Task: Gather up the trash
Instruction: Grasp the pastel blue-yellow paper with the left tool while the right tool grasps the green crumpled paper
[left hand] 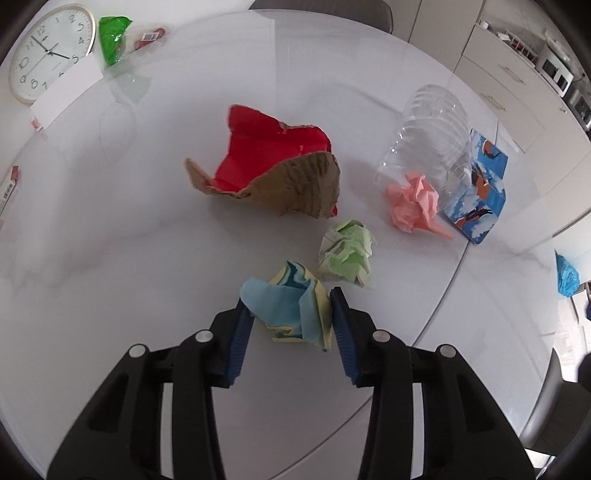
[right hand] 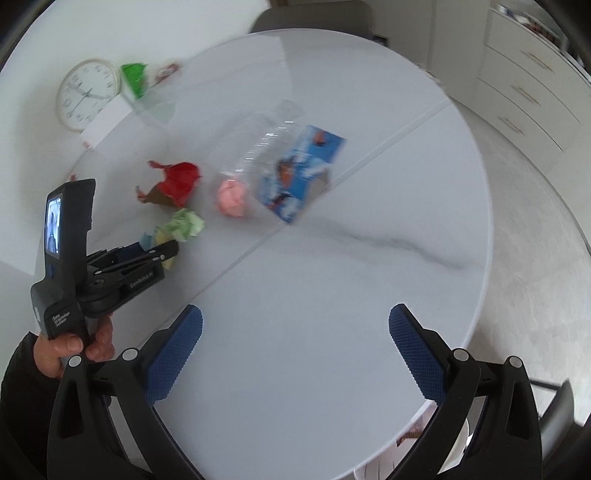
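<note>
A crumpled blue and yellow paper ball [left hand: 291, 314] lies on the white marble table [left hand: 110, 229]. My left gripper [left hand: 289, 295] has its blue pads pressed against both sides of it. In the right wrist view the left gripper [right hand: 166, 253] is held by a hand [right hand: 66, 347], with the paper [right hand: 169, 263] peeking out at its tips. My right gripper [right hand: 295, 310] hangs open over bare table, nothing between its fingers. More trash lies beyond: a green paper ball [left hand: 347, 254], a pink paper ball [left hand: 413, 203], a torn red cardboard piece [left hand: 273, 162], a clear plastic bottle [left hand: 432, 125] and a blue carton [left hand: 480, 192].
A wall clock [left hand: 48, 51], a white card [left hand: 66, 88] and a green wrapper [left hand: 112, 37] sit at the table's far left. A chair [right hand: 314, 18] stands behind the table and white drawers [right hand: 532, 92] to the right. A blue bag [left hand: 565, 277] lies off the table's right edge.
</note>
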`<state>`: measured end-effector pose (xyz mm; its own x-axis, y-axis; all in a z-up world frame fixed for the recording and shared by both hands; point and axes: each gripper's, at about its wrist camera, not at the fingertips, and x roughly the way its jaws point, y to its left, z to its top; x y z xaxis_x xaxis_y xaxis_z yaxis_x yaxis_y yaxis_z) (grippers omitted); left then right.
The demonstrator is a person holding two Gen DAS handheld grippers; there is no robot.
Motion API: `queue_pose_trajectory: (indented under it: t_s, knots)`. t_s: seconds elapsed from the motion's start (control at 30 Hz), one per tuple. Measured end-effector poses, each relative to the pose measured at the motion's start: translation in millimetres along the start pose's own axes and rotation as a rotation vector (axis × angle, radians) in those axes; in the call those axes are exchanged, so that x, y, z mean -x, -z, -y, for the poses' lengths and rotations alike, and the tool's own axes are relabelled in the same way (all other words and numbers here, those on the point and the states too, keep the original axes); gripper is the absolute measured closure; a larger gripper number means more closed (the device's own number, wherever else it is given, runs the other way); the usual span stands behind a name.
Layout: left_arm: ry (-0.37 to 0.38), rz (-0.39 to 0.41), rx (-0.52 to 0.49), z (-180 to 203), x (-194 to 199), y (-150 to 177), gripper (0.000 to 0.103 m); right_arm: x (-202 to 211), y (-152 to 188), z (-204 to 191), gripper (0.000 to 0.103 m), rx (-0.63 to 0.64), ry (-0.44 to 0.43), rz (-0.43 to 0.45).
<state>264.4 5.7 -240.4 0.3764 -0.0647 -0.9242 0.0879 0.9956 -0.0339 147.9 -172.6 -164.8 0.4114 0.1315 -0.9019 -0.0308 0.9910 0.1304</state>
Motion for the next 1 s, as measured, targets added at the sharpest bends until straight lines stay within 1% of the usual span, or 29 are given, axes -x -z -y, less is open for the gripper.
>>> queue_pose_trajectory:
  t_s: [0.13,0.2,0.33,0.43,0.5,0.57,0.6,0.63,0.67,0.7,0.73,0.77,0.93,1.0]
  knots:
    - [0.031,0.006,0.052,-17.1,24.9,10.2,0.062,-16.6,-14.6,-26.1,0.003,0.089,-0.058,-0.005]
    - [0.03,0.012,0.067,-26.0,36.2,15.9,0.062,-31.3,-25.1,-45.2,0.003,0.158,-0.093,-0.016]
    - [0.024,0.038,0.083,-49.3,64.9,31.3,0.062,-64.3,-41.4,-83.1,0.01,0.298,-0.156,-0.032]
    - [0.017,0.047,0.097,-67.5,77.1,40.0,0.062,-90.4,-51.6,-107.4,0.016,0.384,-0.175,-0.05]
    - [0.017,0.046,0.112,-75.9,81.4,44.5,0.062,-104.2,-55.9,-115.5,0.02,0.407,-0.182,-0.068]
    - [0.016,0.044,0.128,-86.5,82.6,47.6,0.062,-117.9,-59.5,-122.7,0.027,0.421,-0.156,-0.09]
    - [0.018,0.041,0.132,-93.1,81.6,46.1,0.062,-123.1,-60.8,-125.1,0.028,0.421,-0.138,-0.098]
    - [0.019,0.039,0.137,-96.1,81.3,47.7,0.062,-123.9,-62.8,-127.5,0.031,0.426,-0.126,-0.078]
    - [0.019,0.038,0.141,-98.2,80.9,49.3,0.062,-126.1,-64.7,-128.5,0.035,0.428,-0.121,-0.082]
    - [0.02,0.037,0.141,-99.3,81.0,50.7,0.062,-126.0,-65.6,-130.5,0.04,0.433,-0.112,-0.079]
    - [0.021,0.038,0.141,-99.3,80.9,51.0,0.062,-125.8,-66.9,-133.0,0.055,0.442,-0.098,-0.077]
    - [0.021,0.038,0.139,-98.4,79.9,50.0,0.062,-126.4,-66.7,-134.0,0.064,0.45,-0.092,-0.078]
    - [0.041,0.051,0.117,-88.8,87.3,51.2,0.062,-115.0,-64.0,-129.9,0.065,0.431,-0.093,-0.073]
    - [0.056,0.056,0.098,-79.4,92.4,52.6,0.062,-102.4,-58.3,-120.4,0.065,0.377,-0.13,-0.066]
